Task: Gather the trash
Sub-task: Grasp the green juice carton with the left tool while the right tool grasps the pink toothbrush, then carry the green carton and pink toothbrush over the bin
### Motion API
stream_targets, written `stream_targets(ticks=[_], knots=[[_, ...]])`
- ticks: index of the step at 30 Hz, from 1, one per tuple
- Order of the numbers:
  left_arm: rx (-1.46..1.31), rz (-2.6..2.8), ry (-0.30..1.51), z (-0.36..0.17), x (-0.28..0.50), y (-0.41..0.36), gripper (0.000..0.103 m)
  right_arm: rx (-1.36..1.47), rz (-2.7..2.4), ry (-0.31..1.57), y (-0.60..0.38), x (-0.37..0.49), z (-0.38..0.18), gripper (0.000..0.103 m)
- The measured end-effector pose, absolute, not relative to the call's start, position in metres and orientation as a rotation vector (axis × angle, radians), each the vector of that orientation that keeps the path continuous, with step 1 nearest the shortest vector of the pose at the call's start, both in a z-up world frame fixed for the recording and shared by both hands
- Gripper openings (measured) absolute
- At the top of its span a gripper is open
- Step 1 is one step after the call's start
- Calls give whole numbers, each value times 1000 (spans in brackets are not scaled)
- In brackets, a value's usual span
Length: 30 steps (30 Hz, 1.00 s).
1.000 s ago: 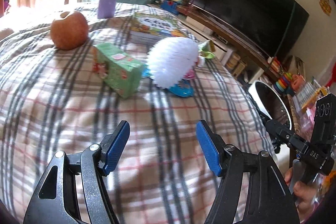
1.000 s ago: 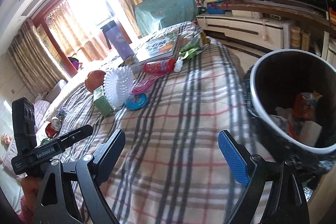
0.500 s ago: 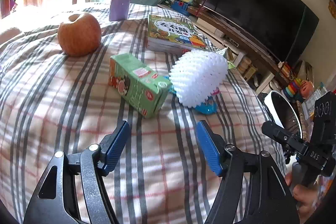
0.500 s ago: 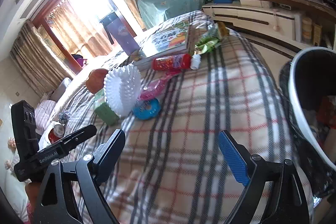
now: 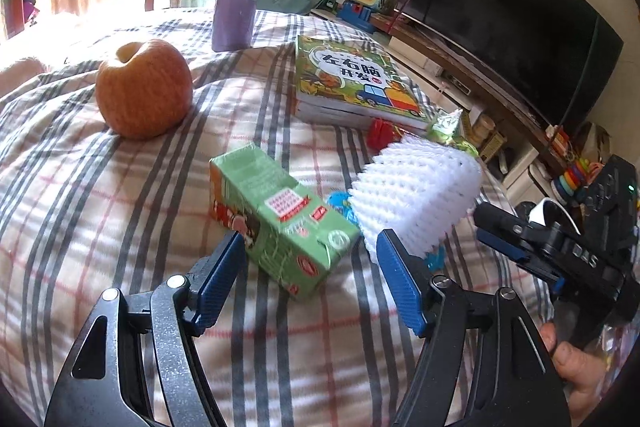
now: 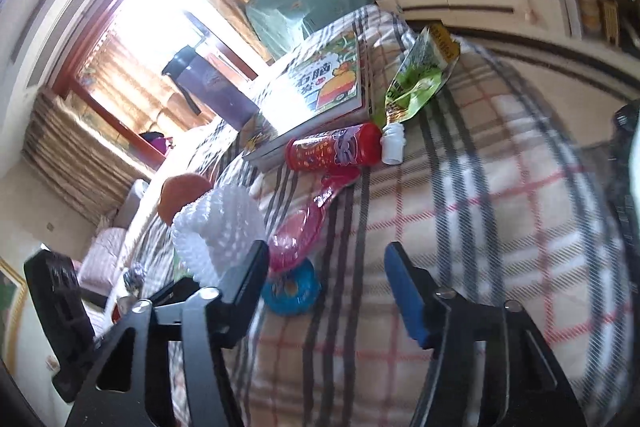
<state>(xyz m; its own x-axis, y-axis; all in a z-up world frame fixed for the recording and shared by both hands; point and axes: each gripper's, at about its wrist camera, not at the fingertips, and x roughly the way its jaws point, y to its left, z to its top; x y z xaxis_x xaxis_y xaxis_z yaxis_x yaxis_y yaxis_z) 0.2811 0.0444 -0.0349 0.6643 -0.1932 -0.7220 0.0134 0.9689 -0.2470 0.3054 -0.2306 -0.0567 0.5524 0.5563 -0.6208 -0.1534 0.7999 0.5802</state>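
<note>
**Both tongs over trash on blanket**

Left gripper [image 5: 310, 267]: released, straddling green carton [image 5: 280, 223] lying on plaid blanket [image 5: 120, 211], pads apart from it. Right gripper [image 6: 326, 283]: closing, nothing clamped; blue disc [image 6: 290, 291] and foam net [image 6: 218, 231] just beside.

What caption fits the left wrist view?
Open left tongs approach a green carton beside white foam netting on the plaid blanket.
</note>
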Motion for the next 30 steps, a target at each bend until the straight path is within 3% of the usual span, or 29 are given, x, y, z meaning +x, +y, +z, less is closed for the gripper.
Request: stream_targets(ticks=[5, 6, 9, 12, 16, 30], knots=[[-213, -103, 856, -46, 293, 44, 70, 564, 469, 937, -218, 328, -70, 51], [-209, -102, 861, -48, 294, 44, 69, 571, 487, 947, -214, 330, -72, 45], [-207, -110, 874, -55, 293, 45, 56, 556, 515, 965, -206, 328, -75, 26], [-197, -121, 867, -53, 287, 44, 43, 538, 514, 933, -212, 318, -69, 19], [-197, -148, 851, -47, 275, 40, 36, 498, 483, 900, -232, 297, -58, 18], [-140, -376, 819, -25, 203, -41, 33, 336, 371, 837, -298, 211, -41, 16]])
